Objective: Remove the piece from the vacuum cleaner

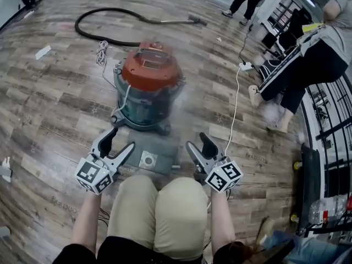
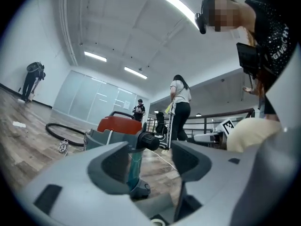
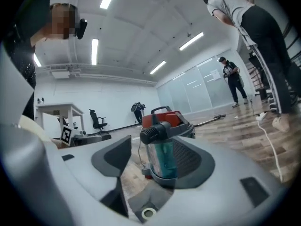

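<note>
The vacuum cleaner stands on the wooden floor, with a red lid, a teal drum and a black ribbed inlet facing me. A flat grey piece with a white ring lies on the floor right in front of its base. My left gripper hovers open at the piece's left edge, my right gripper open at its right edge, both empty. The left gripper view shows the vacuum between the spread jaws of the left gripper. In the right gripper view, it sits between those of the right gripper.
A black hose loops on the floor behind the vacuum. A white cord runs to a power strip at the right. A person's legs and a black railing stand at the right. My knees are below the grippers.
</note>
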